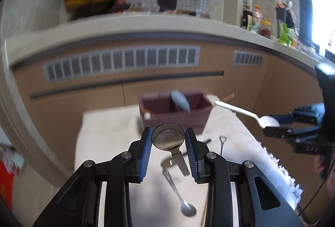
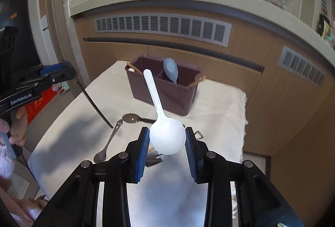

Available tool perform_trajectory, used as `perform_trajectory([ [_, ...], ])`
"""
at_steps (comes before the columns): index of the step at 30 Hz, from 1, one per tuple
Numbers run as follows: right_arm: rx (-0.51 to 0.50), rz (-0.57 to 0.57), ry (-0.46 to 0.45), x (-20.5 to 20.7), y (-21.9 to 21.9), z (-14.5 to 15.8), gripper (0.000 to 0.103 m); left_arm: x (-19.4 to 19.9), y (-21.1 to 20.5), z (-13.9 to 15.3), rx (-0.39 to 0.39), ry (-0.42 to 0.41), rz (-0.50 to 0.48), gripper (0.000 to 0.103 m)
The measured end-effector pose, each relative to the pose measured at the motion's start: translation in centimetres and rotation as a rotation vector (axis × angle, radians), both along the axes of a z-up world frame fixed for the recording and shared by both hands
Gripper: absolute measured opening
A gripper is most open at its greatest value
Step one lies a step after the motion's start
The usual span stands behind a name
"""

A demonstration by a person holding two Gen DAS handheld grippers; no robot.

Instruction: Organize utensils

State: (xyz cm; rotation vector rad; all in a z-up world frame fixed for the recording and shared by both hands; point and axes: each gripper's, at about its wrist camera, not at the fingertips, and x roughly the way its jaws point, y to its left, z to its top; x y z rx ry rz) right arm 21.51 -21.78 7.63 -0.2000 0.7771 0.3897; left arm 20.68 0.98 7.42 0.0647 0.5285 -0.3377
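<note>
Left gripper point(image 1: 168, 140) clamped on the round bowl of a dark metal ladle point(image 1: 168, 136), handle hanging down and toward the near side, long axis steeply tilted, held above the cloth point(image 1: 108, 135). Right gripper point(image 2: 167, 139) clamped on the bowl of a white spoon point(image 2: 167, 139), handle pointing away toward the far side, long axis running near to far and aimed at the bin point(image 2: 165, 91). Bin standing at the far end of the cloth, divided in two, with a blue spoon point(image 2: 171, 72) upright in it, bowl up, leaning near the divider; which compartment, cannot tell. On the cloth, between grippers and bin: a steel spoon point(image 2: 104, 149) lying bowl-near, handle angled far and right; a dark spoon point(image 2: 132, 117) lying crosswise; a small shovel-shaped spoon point(image 1: 222, 144) at the right.
</note>
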Motion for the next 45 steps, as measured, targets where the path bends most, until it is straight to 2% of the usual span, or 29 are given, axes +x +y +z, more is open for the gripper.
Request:
perform_trajectory([
  [2, -0.023, 0.025, 0.013, 1.1, -0.1, 2.2, 0.031, 0.8, -0.4, 2.3, 0.03, -0.051, -0.018, 0.033],
  [5, -0.009, 0.044, 0.123, 4.7, -0.5, 5.9, 0.031, 3.0, -0.8, 6.2, 0.037, -0.135, -0.017, 0.031],
  [7, -0.023, 0.042, 0.175, 6.8, -0.4, 7.1, 0.032, 4.7, -0.9, 8.2, 0.026, -0.188, 0.001, 0.031],
  [10, -0.065, 0.009, 0.198, 10.1, -0.2, 7.4, 0.032, 7.5, -0.9, 9.6, -0.008, -0.235, 0.024, 0.031],
  [12, -0.069, 0.003, 0.244, 12.0, -0.2, 6.3, 0.032, 9.4, -0.5, 9.2, -0.048, -0.225, 0.034, 0.031],
  [14, -0.058, -0.009, 0.3, 13.5, -0.3, 4.6, 0.032, 11.7, -0.3, 7.9, -0.086, -0.179, 0.044, 0.031],
  [16, -0.056, -0.021, 0.371, 14.9, -0.4, 2.6, 0.032, 13.1, -0.1, 6.4, -0.091, -0.133, 0.052, 0.031],
  [19, -0.06, -0.036, 0.426, 16.1, -0.4, 0.5, 0.032, 13.6, 0.6, 3.8, -0.077, -0.073, 0.06, 0.031],
  [22, -0.028, -0.045, 0.404, 16.3, -0.6, 0.2, 0.032, 13.5, 2.1, 0.5, -0.058, -0.006, 0.106, 0.031],
  [24, -0.012, -0.017, 0.369, 15.4, -0.3, 0.7, 0.032, 13.8, 3.7, -2.0, -0.059, 0.068, 0.137, 0.031],
  [28, 0.024, 0.068, 0.37, 13.3, 0.7, 0.5, 0.032, 15.7, 6.3, -6.9, -0.079, 0.248, 0.178, 0.033],
  [30, 0.01, 0.088, 0.38, 11.9, 1.4, -1.0, 0.032, 17.2, 7.0, -9.3, -0.096, 0.34, 0.189, 0.038],
  [34, -0.042, 0.07, 0.38, 9.5, 2.0, -5.4, 0.032, 19.5, 7.5, -13.5, -0.114, 0.477, 0.259, 0.039],
  [37, -0.079, 0.053, 0.381, 8.2, 2.1, -8.7, 0.032, 21.0, 7.5, -15.4, -0.166, 0.539, 0.304, 0.04],
  [41, -0.12, 0.044, 0.368, 6.6, 2.4, -11.8, 0.033, 23.5, 8.1, -16.9, -0.248, 0.565, 0.454, 0.041],
  [43, -0.132, 0.042, 0.358, 6.1, 2.6, -12.7, 0.034, 24.5, 8.0, -17.2, -0.24, 0.565, 0.522, 0.042],
  [45, -0.082, 0.056, 0.371, 5.6, 2.4, -13.4, 0.051, 25.7, 7.2, -17.4, -0.191, 0.571, 0.548, 0.046],
])
